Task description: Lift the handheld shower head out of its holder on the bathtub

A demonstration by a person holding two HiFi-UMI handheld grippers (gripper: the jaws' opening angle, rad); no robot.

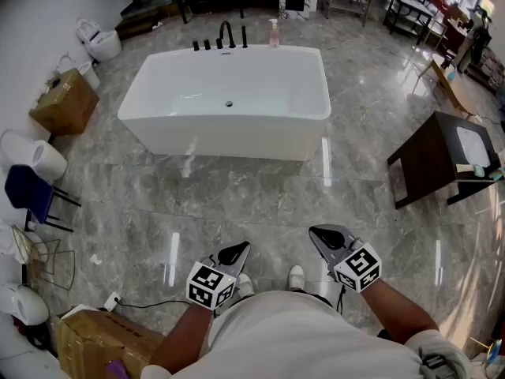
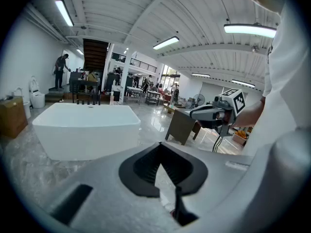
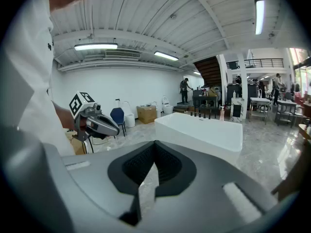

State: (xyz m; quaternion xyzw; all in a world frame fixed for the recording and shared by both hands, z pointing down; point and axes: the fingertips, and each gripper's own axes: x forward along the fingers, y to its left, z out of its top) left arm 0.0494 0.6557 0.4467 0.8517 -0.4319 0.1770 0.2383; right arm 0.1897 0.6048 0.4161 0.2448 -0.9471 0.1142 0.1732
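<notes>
Approach stage, nothing grasped yet. Bathtub (image 1: 229, 101) stands white and freestanding on glossy grey floor (image 1: 260, 204), well apart from the person, who faces its long near side

- Row of black fittings (image 1: 219, 39) on the bathtub's far rim, curved spout in the middle
- Slim black upright at the right end of that row is, by my reading, the handheld shower head (image 1: 244, 36), seated in its holder; too small to confirm
- Pink pump bottle (image 1: 274, 31) on the same far rim, just right of the fittings

Tools
- Left gripper (image 1: 241, 249): jaws closed together, nothing between them
- Right gripper (image 1: 319, 235): jaw tips meeting, likewise empty
- Both are carried low on the bathtub's near side, noses tipped toward it

Next move, as judged: walk round or reach across to the bathtub's far rim, part one gripper's jaws, set them about the upright handle, close, then draw it straight up out of the holder. A trailing hose is likely, so a slow lift is wise

Writing
- None legible anywhere
- Marker cubes show black-and-white square patterns only
- Bottle label too small to read
- Cardboard box (image 1: 65, 101) left of the bathtub shows no readable print
</notes>
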